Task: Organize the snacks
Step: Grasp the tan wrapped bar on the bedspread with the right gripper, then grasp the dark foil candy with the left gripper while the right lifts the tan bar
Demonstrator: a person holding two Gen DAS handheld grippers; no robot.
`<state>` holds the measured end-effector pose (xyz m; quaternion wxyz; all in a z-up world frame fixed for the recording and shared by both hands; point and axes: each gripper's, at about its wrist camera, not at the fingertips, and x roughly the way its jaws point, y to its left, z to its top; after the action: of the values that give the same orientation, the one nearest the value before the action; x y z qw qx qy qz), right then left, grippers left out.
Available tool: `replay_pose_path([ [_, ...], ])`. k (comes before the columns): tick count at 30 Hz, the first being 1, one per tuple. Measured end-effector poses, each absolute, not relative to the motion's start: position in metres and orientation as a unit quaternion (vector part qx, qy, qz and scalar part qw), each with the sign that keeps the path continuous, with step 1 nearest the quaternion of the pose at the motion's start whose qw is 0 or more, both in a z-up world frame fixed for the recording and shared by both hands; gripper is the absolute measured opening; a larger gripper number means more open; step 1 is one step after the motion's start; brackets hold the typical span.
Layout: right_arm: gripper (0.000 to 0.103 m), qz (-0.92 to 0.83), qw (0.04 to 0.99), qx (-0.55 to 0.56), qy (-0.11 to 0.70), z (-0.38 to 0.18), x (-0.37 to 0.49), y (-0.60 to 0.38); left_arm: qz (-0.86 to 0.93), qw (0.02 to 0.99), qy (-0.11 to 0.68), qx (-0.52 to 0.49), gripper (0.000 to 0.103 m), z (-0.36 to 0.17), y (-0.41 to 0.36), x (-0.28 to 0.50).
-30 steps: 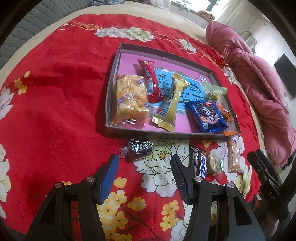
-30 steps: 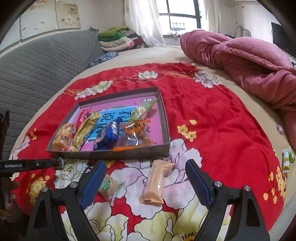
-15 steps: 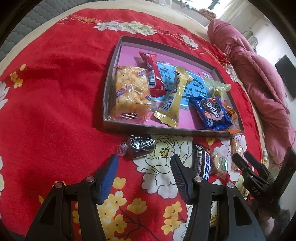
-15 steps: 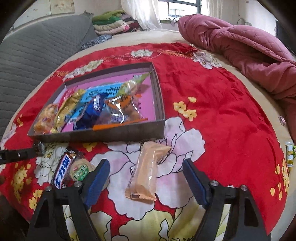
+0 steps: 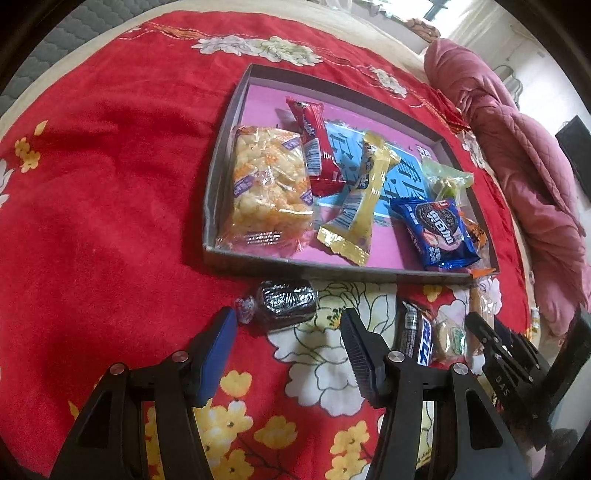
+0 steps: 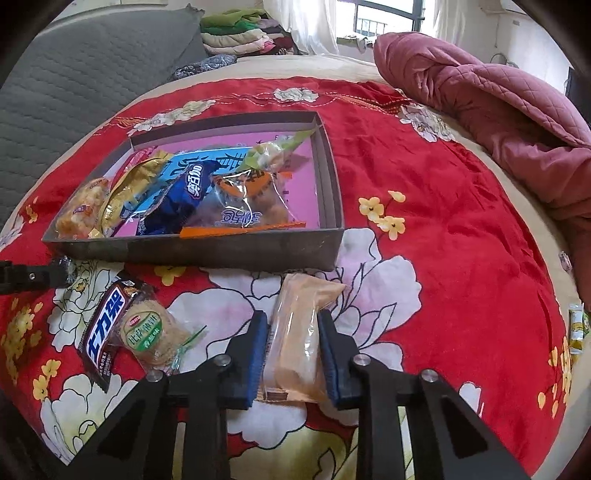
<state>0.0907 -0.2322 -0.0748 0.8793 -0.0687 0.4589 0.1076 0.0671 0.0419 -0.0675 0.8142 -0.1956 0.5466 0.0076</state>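
A grey tray (image 6: 207,247) with a pink floor holds several snack packets on the red flowered blanket. In front of it lies a tan snack packet (image 6: 295,332). My right gripper (image 6: 291,318) is closing tight on it, with the blue pads pressing both of its long sides. Left of it lie a Snickers bar (image 6: 105,328) and a round biscuit packet (image 6: 151,332). In the left wrist view, my left gripper (image 5: 288,317) stands open. A dark wrapped cake (image 5: 286,299) lies just ahead between its tips, untouched, close to the tray wall (image 5: 229,147).
A pink quilt (image 6: 498,103) is bunched along the right side of the bed. A grey padded headboard (image 6: 74,74) and a pile of folded clothes (image 6: 240,33) stand behind. Small yellow-green packets (image 6: 576,328) lie at the blanket's right edge.
My right gripper came down over the tan packet and its jaws went from wide open to closed on it. The left gripper stayed open and barely shifted.
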Motion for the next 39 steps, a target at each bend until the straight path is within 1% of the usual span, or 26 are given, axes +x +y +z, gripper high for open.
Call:
replay_pose_path([
  [6,0.026,0.112,0.881,-0.046,0.457,-0.071,0.093,-0.239,0.012,0.817,0.544,-0.190,0.059,-0.071,0.040,0.072],
  [8,0.026,0.113,0.881,-0.044,0.457,-0.071,0.093,-0.239,0.017,0.819,0.543,-0.185,0.051,-0.072,0.039,0.072],
  [9,0.026,0.113,0.881,-0.044,0.458,-0.071,0.093,-0.239,0.020,0.820,0.543,-0.181,0.045,-0.073,0.039,0.073],
  [15,0.026,0.114,0.881,-0.041,0.457,-0.071,0.094,-0.239,0.017,0.823,0.539,-0.179,0.040,-0.074,0.039,0.073],
  [26,0.026,0.133,0.897,-0.018,0.422,-0.049,0.081,-0.244,-0.010,0.827,0.533,-0.181,0.039,-0.060,0.028,0.062],
  [39,0.026,0.160,0.914,-0.019,0.371,-0.025,0.076,-0.237,-0.014,0.854,0.491,-0.170,0.039,-0.025,0.028,0.056],
])
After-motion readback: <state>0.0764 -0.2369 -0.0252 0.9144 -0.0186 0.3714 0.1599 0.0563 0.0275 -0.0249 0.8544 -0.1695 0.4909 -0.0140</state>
